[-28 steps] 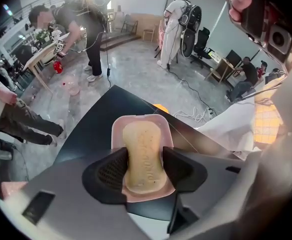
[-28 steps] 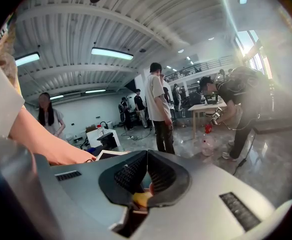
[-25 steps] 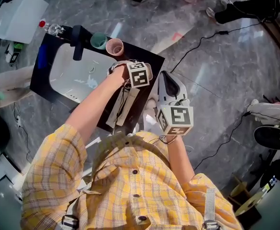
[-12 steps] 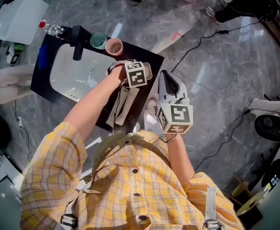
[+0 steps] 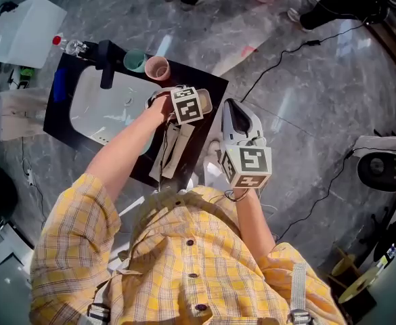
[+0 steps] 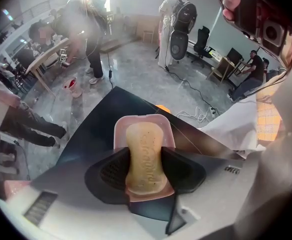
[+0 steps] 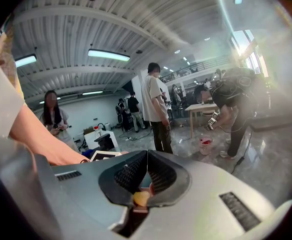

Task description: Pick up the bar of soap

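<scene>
A tan bar of soap (image 6: 143,136) lies in a pink soap dish (image 6: 136,118) on the black counter (image 6: 101,119). My left gripper (image 6: 146,159) straddles the bar, one black jaw along each long side. The jaws are closing, and the soap still rests in the dish. In the head view, the left gripper (image 5: 196,102) sits at the counter's right end, with its marker cube hiding the dish. My right gripper (image 5: 233,110) hangs beside the counter over the floor. In its own view, the right gripper (image 7: 146,154) has its jaws together and nothing between them.
On the counter are a white sink (image 5: 110,103), a black faucet (image 5: 107,63), a teal cup (image 5: 135,59) and a pink cup (image 5: 158,66). A beige cloth (image 5: 174,151) hangs over the near edge. A cable (image 5: 286,59) crosses the marble floor. People stand around.
In the head view, the left gripper has edged slightly left and away, over the dish. The right gripper has held its place.
</scene>
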